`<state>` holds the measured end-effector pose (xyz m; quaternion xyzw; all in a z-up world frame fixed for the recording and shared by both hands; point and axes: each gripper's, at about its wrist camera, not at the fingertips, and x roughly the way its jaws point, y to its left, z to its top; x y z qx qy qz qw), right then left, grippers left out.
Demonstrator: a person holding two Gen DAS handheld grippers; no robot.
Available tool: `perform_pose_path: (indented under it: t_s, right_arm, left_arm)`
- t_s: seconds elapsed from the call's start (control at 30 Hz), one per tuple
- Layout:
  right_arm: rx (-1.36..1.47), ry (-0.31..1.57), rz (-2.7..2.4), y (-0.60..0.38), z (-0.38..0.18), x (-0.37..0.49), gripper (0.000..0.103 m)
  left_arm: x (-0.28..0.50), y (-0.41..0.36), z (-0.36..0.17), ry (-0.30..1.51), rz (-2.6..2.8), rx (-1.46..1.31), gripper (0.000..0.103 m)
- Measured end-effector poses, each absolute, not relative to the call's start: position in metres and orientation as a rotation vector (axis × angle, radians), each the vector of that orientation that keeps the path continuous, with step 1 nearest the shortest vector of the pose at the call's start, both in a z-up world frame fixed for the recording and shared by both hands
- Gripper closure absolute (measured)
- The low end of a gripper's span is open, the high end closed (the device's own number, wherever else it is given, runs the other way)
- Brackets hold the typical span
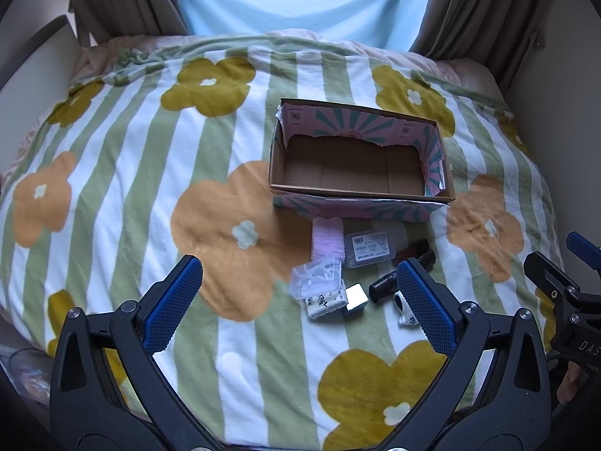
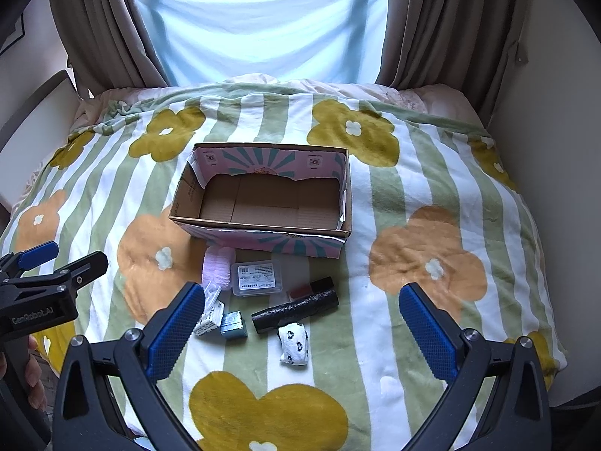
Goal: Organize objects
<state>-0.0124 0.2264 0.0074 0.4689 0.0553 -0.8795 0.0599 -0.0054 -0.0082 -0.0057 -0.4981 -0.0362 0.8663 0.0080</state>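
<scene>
Cardboard box [image 2: 263, 203] empty, both grippers agape (nothing held) — blanket [image 2: 413, 263] beneath

Flowered blanket [image 2: 432, 195], brown curtains [image 2: 443, 26]

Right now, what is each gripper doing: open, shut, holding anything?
Left gripper: open, holding nothing, above the blanket.
Right gripper: open, holding nothing.
</scene>
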Motion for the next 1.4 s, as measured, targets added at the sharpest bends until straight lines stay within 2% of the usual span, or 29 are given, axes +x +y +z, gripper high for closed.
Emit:
perform_pose_path:
  t_s: [0.6, 0.9, 1.4]
  right_arm:
    - [1.418, 0.167, -2.656, 0.229, 0.006, -0.014, 0.001]
    - [1.444, 0.164, -2.630, 0.226, 0.000, -0.012, 0.001]
    - [1.658, 0.096, -2.475, 0.250, -0.079, -0.024, 0.001]
  left_arm:
    - [-0.005, -0.004, -0.009, -0.130, 2.707, -1.565, 0.001]
    - [-0.005, -0.008, -0.023, -0.212, 2.670, -1.630, 0.001]
    - [-0.023, -0.009, -0.112, -0.455, 2.429, -1.885, 0.001]
